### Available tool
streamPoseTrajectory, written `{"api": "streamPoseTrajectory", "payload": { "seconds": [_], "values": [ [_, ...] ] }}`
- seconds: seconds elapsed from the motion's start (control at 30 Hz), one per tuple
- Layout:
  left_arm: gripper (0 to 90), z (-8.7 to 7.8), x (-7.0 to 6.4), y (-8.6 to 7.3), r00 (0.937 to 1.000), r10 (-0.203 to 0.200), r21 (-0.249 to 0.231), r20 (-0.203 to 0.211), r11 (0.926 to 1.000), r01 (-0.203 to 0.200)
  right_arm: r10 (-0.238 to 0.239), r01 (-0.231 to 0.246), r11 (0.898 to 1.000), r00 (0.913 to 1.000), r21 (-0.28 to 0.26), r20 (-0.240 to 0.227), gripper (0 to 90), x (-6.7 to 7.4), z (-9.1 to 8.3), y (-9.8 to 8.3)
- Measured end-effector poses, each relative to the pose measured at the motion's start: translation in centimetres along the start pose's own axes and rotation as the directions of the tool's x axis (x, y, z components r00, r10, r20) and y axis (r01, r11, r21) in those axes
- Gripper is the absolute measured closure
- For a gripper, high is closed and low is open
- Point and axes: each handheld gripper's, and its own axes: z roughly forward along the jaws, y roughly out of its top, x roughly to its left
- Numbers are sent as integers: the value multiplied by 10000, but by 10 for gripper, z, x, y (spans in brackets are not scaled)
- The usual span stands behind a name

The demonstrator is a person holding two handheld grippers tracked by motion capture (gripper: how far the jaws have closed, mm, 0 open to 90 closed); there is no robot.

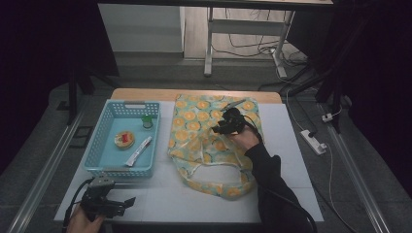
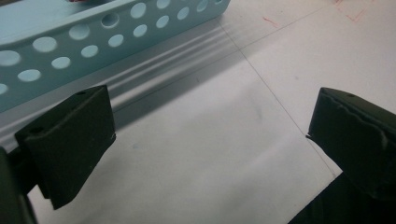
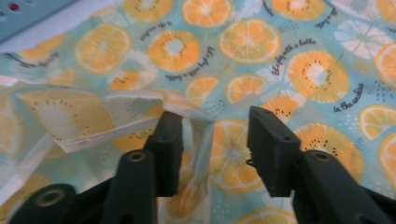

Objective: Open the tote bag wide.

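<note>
**Letting go of the bag's edge**

My right gripper (image 3: 212, 140) hangs over the fruit-print tote bag (image 1: 209, 141), which lies flat on the white table (image 1: 291, 145) just beside the blue basket (image 1: 97, 150). Its jaws stand parted, with a raised fold of the bag's fabric (image 3: 198, 126) between them; the pads do not appear to press it, so I judge this a release rather than a grip. My left gripper (image 2: 210, 140) rests low at the near table edge, jaws wide open and holding nothing, parked by the basket's perforated wall. A small jar (image 1: 146, 121), a round tin (image 1: 124, 140) and a tube (image 1: 139, 151) lie in the basket, probably bound for the bag.
</note>
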Motion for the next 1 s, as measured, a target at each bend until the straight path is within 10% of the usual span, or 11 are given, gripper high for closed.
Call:
{"api": "streamPoseTrajectory", "payload": {
  "seconds": [0.63, 1.0],
  "values": [
    [7, 0, 0, 0, 10000, -6, 21, -13, 10000, 6, 57, -53, 10000, 9962, 52, -874, 217, 24, -50, -21],
    [7, 0, -1, 1, 10000, 10, 27, -38, 10000, -10, -481, 544, 9978, 9875, 384, -1504, 107, 67, -51, -35]
  ]
}}
